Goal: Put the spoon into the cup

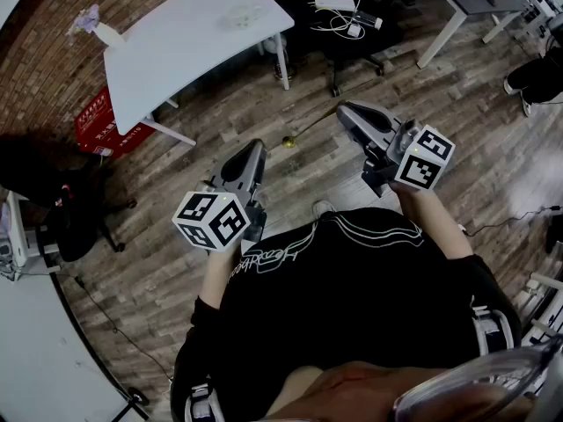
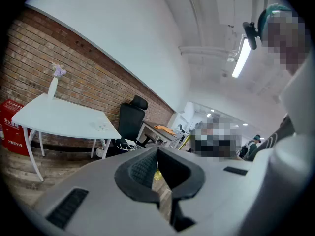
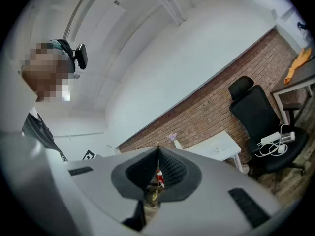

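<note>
1. Spoon [image 1: 299, 134]: there is one, gold, and it sits in your right gripper [image 1: 345, 111]. Its handle is pinched at the jaw tips and its bowl sticks out past them, over the wooden floor [image 1: 220, 121].
2. Your right gripper view confirms it. The two jaws are pressed together on the thin handle, and the bowl [image 3: 153, 194] shows low in the slit between them.
3. Your left gripper [image 1: 255, 146] has its jaws closed tip to tip with nothing between them. In the left gripper view, the spoon's bowl [image 2: 157, 175] shows only through the narrow slit below the tips, farther off.
4. You hold the two grippers, one per hand, out in front of your torso. Both point forward and away from you, with each marker cube turned up toward your head.
5. The right gripper reaches farther forward than the left, and the two are well apart. The spoon's bowl hangs between their tips.
6. Ahead to your left stands one white table [image 1: 193, 51] against the brick wall. It carries one white vase [image 1: 106, 32] and a small pale item [image 1: 244, 11] too faint to tell.
7. One red box [image 1: 92, 121] sits under the table's near corner.
8. One black office chair [image 1: 339, 38] stands ahead of the right gripper, with a white power strip [image 1: 334, 4] on its seat.
</note>
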{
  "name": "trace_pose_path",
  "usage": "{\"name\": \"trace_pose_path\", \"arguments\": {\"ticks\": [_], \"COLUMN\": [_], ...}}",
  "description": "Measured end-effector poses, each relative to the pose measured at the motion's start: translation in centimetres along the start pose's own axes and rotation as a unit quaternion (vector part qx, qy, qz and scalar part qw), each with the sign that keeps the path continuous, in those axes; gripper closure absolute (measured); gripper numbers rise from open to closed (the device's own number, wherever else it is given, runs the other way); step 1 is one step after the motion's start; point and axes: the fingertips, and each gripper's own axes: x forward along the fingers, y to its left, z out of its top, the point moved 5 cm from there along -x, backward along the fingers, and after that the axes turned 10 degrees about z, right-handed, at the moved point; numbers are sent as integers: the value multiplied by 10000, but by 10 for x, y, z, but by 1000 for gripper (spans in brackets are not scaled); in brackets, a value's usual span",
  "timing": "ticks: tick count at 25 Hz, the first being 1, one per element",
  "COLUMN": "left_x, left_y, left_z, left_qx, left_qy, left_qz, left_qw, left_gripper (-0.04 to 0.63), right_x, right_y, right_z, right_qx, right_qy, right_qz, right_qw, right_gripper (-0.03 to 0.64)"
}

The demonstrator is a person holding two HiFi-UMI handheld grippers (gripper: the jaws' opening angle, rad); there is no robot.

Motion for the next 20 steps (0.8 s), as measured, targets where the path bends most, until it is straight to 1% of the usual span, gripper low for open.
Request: {"name": "trace_pose_path", "arguments": {"ticks": [5, 11, 16, 20], "left_x": [6, 21, 52, 65], "left_y": [-5, -11, -25, -33], "left_z": [-2, -1, 11, 15], "left_qx": [27, 77, 96, 126], "left_qy": [15, 16, 32, -21], "left_qz": [-4, 34, 134, 210], "left_qw": [10000, 10000, 9999, 9997], "left_gripper": [591, 591, 591, 591], "right_x": [-5, -11, -22, -30], "right_y": [-3, -20, -52, -66], "right_z": [1, 8, 28, 37], "right_qx": [-17, -8, 219, 184], "right_qy": [-24, -95, -170, -186], "right_qz": [35, 63, 79, 122], "right_qw": [10000, 9999, 9996, 9996], "right_gripper": [618, 617, 617, 617]}}
